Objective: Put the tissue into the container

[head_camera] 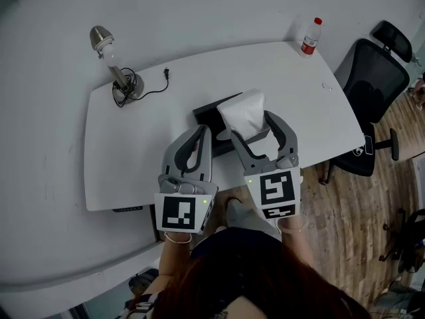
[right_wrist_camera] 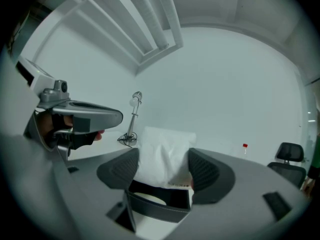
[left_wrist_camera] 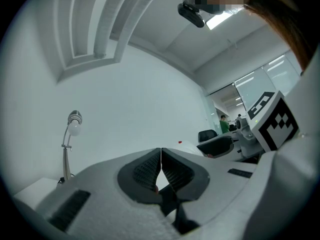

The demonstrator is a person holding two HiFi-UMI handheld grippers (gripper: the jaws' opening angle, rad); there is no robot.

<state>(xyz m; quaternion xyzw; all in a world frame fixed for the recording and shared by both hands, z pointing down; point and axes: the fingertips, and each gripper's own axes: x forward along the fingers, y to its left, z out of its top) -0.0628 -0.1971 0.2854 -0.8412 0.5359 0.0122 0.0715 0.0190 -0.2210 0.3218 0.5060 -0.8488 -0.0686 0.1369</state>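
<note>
- The tissue [right_wrist_camera: 165, 156] is a soft white pack. I judge it light and squashy, so a hard squeeze would crumple it.
- It is held by its lower sides between the jaws of the right gripper [right_wrist_camera: 164, 170], which are closed onto it.
- A low, gentle hold suits it, as I think its smooth cover could slip.
- The container [right_wrist_camera: 156, 210], a black open box, sits directly beneath the pack.
- At 9 o'clock of the pack, the left gripper [left_wrist_camera: 161, 160] has its jaws pressed together on nothing.
- On the tabletop [head_camera: 146, 145], a lamp [head_camera: 103, 42] stands at 10 o'clock and a bottle [head_camera: 310, 37] at 2 o'clock.
</note>
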